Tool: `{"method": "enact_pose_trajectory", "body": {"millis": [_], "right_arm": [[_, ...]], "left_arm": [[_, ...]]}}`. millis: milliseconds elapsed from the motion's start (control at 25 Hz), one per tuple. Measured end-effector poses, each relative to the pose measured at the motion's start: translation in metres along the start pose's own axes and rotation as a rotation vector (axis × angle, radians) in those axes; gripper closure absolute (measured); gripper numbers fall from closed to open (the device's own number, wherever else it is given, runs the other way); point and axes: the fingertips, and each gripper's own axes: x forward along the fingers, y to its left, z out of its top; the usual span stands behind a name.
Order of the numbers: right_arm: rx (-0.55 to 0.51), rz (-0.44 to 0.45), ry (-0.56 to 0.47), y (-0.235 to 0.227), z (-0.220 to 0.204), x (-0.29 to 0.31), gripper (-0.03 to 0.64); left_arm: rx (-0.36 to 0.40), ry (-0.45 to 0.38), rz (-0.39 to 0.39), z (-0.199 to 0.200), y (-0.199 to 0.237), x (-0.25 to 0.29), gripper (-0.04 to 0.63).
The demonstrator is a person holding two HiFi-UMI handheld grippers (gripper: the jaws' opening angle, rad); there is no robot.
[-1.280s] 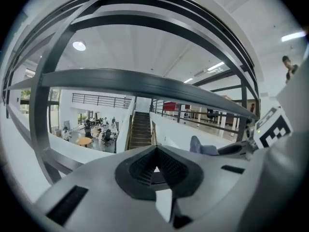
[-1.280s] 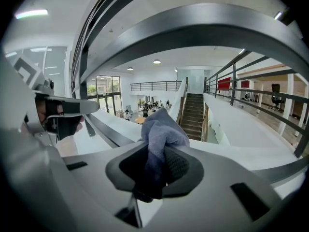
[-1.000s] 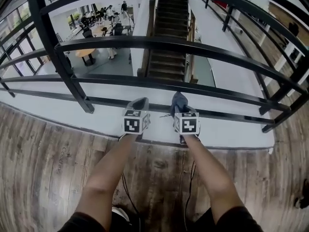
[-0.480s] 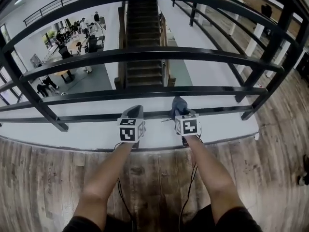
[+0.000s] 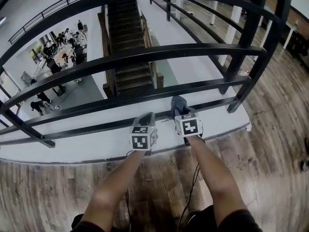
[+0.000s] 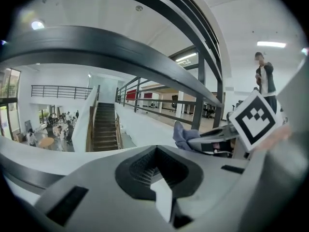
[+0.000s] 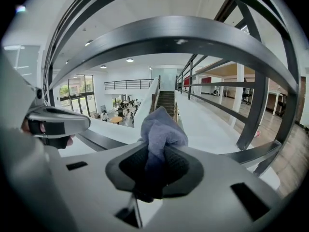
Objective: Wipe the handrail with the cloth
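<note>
While your right gripper (image 5: 181, 115) pinches the blue-grey cloth (image 5: 178, 105) between its fingers, a loose bunch of fabric stands out past the tips, as the right gripper view shows (image 7: 161, 129). That bunch sits low on the black handrail (image 5: 169, 50), right at the lowest bar (image 5: 96, 128). I cannot tell whether it already presses on the metal. From the fingers, this bar lies just ahead and slightly below, with the next bar up (image 7: 193, 37) arching close overhead, so you are working in the gap between two bars.

The lowest bar's long axis runs left to right across you, so the stroke should go sideways along it, not forward. Your right hand is the one to do it.

Your left gripper (image 5: 145, 120) hangs just beside the right one at the same bar, its fingers pressed together on nothing.

To your right, the slanted posts (image 5: 234, 69) come up soon and will stop the cloth. To your left the bar runs free for a long stretch before another post (image 5: 29, 129).

Below the bar is a white ledge (image 5: 72, 149), then the wooden floor (image 5: 48, 192) you stand on. Beyond the bars is an open drop to a staircase (image 5: 125, 66).
</note>
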Motion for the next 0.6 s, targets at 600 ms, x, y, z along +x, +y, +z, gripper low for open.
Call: {"method": "enact_pose_trajectory", "body": {"millis": [600], "right_arm": [[0.039, -0.111, 0.000, -0.172, -0.023, -0.028, 0.538]], "left_arm": [[0.043, 0.028, -0.119, 0.021, -0.153, 0.108, 0.594]]}}
